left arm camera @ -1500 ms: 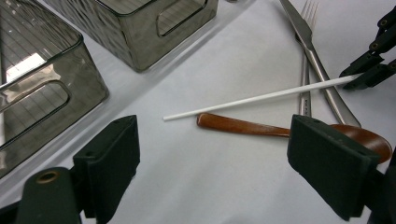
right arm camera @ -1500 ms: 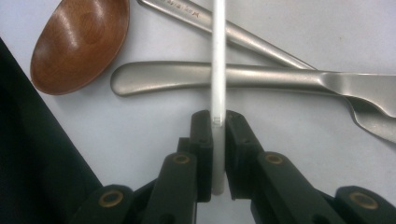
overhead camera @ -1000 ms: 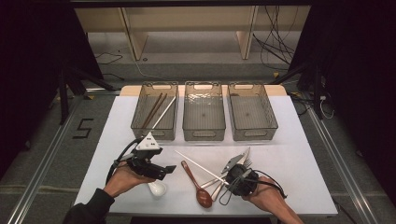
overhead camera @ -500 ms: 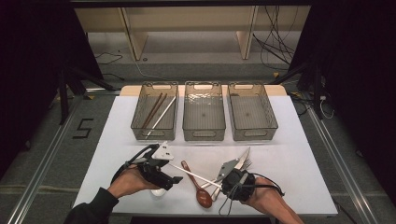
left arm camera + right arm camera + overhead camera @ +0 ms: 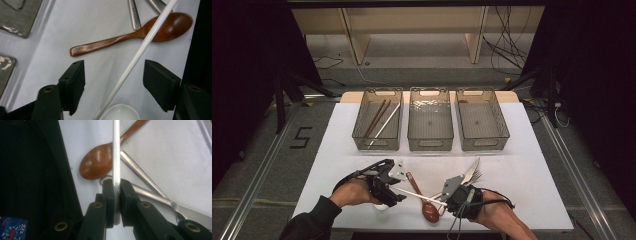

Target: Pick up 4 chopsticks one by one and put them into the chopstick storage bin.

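Right gripper (image 5: 114, 185) first: its jaws are clamped tight on the end of the white chopstick (image 5: 116, 150), which runs straight out from the pads and crosses over the wooden spoon (image 5: 100, 163). My left gripper (image 5: 113, 82) has just been closing, but the jaws stand apart, with the chopstick passing slantwise between them and touching neither pad. A white spoon (image 5: 120, 113) peeks in right under that gripper. So the chopstick spans between my two hands near the front edge of the table (image 5: 532, 170), lifted at the right end.

Room is tight at the front: both hands sit close to the near edge, dark floor just beyond. Under the chopstick lie the wooden spoon and steel cutlery (image 5: 150, 188), with a knife and fork (image 5: 472, 174) fanning out just past the right gripper. All of that crowds the middle.

Farther off, open white table, then three clear bins in a row. The left bin (image 5: 362, 125) holds brown chopsticks and a white one; the middle bin (image 5: 430, 120) and the right bin (image 5: 482, 120) show bare floors.
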